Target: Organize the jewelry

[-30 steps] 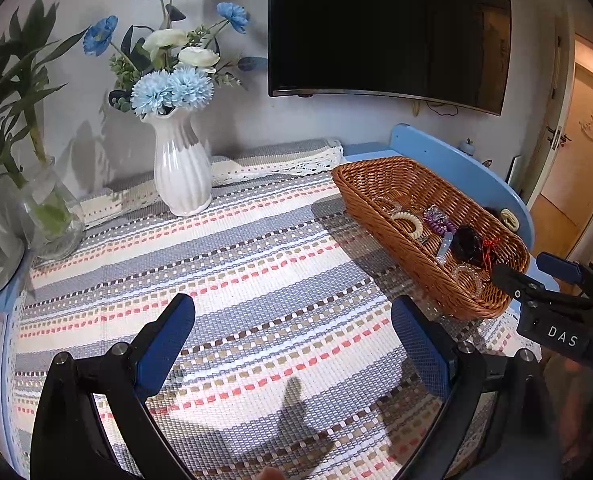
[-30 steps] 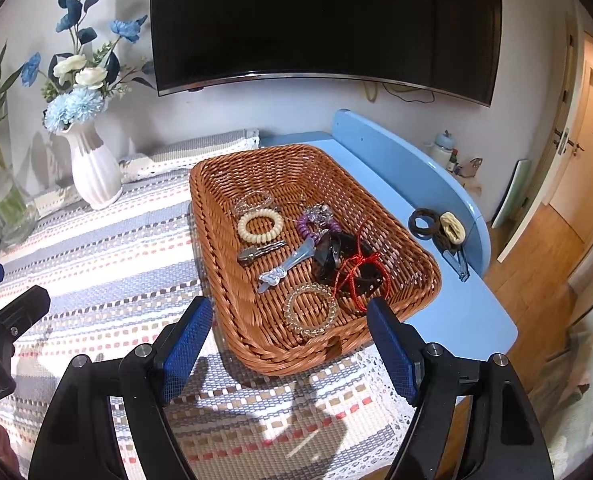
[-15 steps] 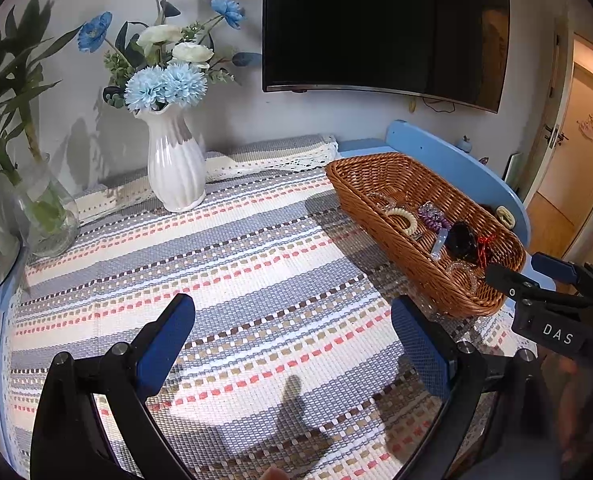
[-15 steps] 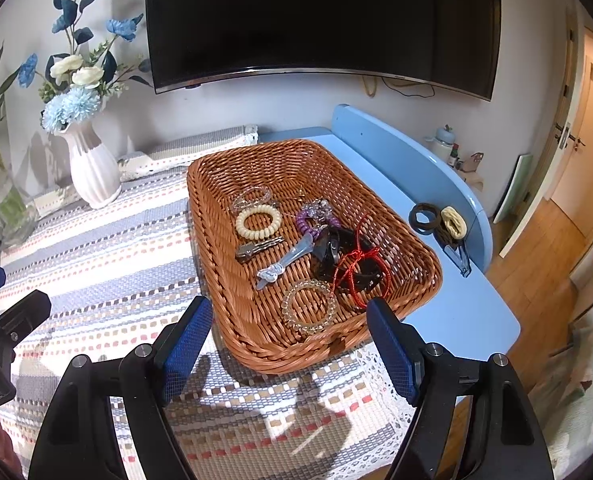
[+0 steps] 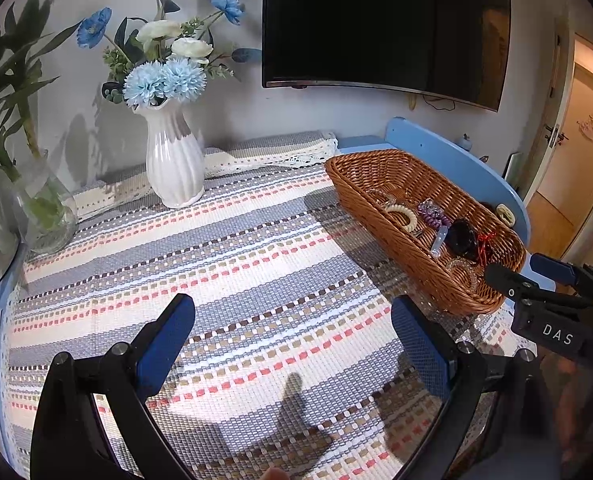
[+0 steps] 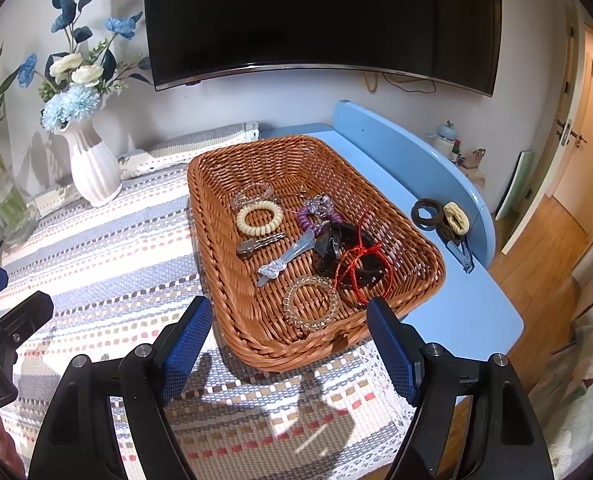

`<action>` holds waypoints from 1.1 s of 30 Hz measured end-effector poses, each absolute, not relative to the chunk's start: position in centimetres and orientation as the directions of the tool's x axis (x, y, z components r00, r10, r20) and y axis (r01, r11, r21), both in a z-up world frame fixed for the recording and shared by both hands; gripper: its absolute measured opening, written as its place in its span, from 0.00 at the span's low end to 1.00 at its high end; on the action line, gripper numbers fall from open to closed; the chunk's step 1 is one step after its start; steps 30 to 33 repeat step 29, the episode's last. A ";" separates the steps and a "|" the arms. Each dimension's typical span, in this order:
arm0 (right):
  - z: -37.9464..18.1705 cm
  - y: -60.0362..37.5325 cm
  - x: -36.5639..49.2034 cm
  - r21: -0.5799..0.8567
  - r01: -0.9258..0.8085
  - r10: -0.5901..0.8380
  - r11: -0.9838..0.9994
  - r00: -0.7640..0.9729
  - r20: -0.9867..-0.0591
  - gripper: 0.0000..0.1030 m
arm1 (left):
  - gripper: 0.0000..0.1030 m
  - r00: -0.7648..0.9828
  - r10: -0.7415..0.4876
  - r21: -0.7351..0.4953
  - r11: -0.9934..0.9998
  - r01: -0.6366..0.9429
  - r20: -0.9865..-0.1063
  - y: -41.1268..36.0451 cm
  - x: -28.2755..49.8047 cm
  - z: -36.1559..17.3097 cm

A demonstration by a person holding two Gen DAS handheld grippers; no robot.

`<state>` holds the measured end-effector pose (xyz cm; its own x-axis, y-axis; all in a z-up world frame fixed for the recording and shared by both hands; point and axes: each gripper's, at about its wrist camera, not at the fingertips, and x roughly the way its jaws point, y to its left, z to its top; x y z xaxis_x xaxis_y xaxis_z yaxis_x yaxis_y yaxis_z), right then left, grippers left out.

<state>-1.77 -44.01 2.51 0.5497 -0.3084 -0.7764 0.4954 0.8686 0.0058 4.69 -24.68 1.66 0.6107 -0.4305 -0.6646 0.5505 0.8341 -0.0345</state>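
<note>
A brown wicker basket (image 6: 204, 216) sits on the striped cloth and holds several pieces: a cream spiral hair tie (image 6: 259, 219), a purple spiral tie (image 6: 316, 218), a pale blue clip (image 6: 286, 258), a black clip (image 6: 334, 248), a red cord (image 6: 362, 268) and a clear spiral tie (image 6: 310, 303). My right gripper (image 6: 288, 320) hangs open just above the basket's near rim, with nothing between its fingers. Left of the basket (image 5: 376, 216), my left gripper (image 5: 292, 324) is open over the bare cloth.
Brown hair ties (image 6: 426, 213), a cream scrunchie (image 6: 456, 218) and a blue clip (image 6: 462, 254) lie on the blue table (image 6: 448, 320) right of the basket. A white vase (image 5: 172, 168) with flowers and a glass vase (image 5: 44, 216) stand at the back left. A dark screen (image 6: 320, 20) hangs on the wall.
</note>
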 end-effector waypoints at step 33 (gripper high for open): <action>2.6 -40.9 -0.8 -0.018 0.440 -0.291 0.898 0.561 -0.775 0.78 | 0.96 0.690 -0.372 0.041 0.863 0.503 -0.621 -21.0 4.4 1.7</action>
